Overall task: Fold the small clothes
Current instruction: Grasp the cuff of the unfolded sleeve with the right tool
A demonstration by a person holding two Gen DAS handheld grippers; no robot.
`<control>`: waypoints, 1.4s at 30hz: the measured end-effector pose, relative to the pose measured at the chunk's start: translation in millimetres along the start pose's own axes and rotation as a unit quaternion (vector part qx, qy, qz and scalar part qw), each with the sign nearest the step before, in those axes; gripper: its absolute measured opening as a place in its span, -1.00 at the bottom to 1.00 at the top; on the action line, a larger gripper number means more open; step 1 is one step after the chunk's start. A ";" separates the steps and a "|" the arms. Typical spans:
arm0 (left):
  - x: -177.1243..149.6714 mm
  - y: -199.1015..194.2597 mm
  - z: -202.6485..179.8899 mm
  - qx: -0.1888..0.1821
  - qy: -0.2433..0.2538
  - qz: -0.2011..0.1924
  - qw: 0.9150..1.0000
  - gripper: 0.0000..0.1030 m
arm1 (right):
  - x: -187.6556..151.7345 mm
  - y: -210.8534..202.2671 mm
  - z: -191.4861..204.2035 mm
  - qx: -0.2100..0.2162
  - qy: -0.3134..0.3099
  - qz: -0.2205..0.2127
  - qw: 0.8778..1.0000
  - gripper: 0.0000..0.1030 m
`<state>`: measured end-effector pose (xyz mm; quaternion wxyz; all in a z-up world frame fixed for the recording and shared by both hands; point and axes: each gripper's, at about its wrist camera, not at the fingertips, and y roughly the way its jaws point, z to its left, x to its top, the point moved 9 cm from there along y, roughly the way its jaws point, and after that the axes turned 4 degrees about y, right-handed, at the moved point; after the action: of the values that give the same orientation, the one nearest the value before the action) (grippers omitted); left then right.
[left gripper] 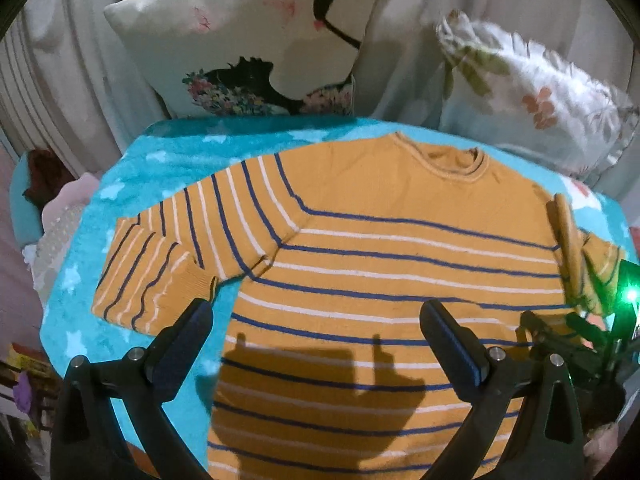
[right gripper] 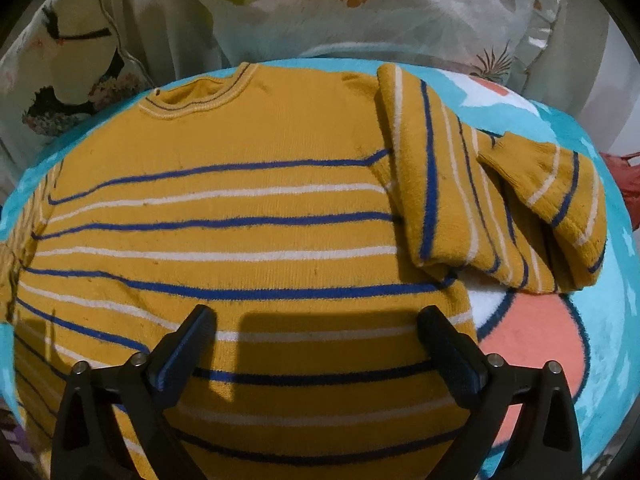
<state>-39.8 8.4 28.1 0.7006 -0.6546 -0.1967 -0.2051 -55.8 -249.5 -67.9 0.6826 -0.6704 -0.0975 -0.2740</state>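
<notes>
A mustard sweater [left gripper: 380, 240] with blue and white stripes lies flat on a turquoise blanket [left gripper: 160, 168], collar away from me. Its left sleeve [left gripper: 160, 252] is bent back on itself beside the body. Its right sleeve [right gripper: 480, 200] is bunched and folded at the right side. My left gripper [left gripper: 316, 312] is open and empty above the lower body of the sweater. My right gripper [right gripper: 316, 316] is open and empty above the sweater's [right gripper: 240, 220] lower right part. The right gripper also shows at the right edge of the left wrist view [left gripper: 576, 332].
A cream pillow with a black bird print [left gripper: 248, 40] and a floral pillow [left gripper: 532, 92] stand behind the blanket against pale curtains. The blanket [right gripper: 592, 340] has a coral and white patch [right gripper: 532, 336] at the right. Clutter lies at the far left [left gripper: 40, 200].
</notes>
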 end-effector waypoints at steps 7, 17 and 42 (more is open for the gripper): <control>-4.9 -24.2 15.9 -0.013 -0.017 -0.013 1.000 1.00 | 47.8 -80.0 -85.4 0.055 0.088 -0.083 0.991 0.11; -39.3 -12.7 28.8 -0.011 -0.020 0.020 1.000 1.00 | 62.1 -69.2 -140.7 -0.058 -0.026 -0.075 0.995 0.13; -39.7 -18.7 119.8 0.050 -0.113 0.009 0.992 1.00 | 78.6 -59.7 -373.3 -0.246 0.177 -0.022 0.953 -0.73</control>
<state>-84.1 128.0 29.9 0.7075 -0.6395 -0.2788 -0.1133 -108.1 -627.3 -7.7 0.4963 -0.7560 0.0805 -0.4191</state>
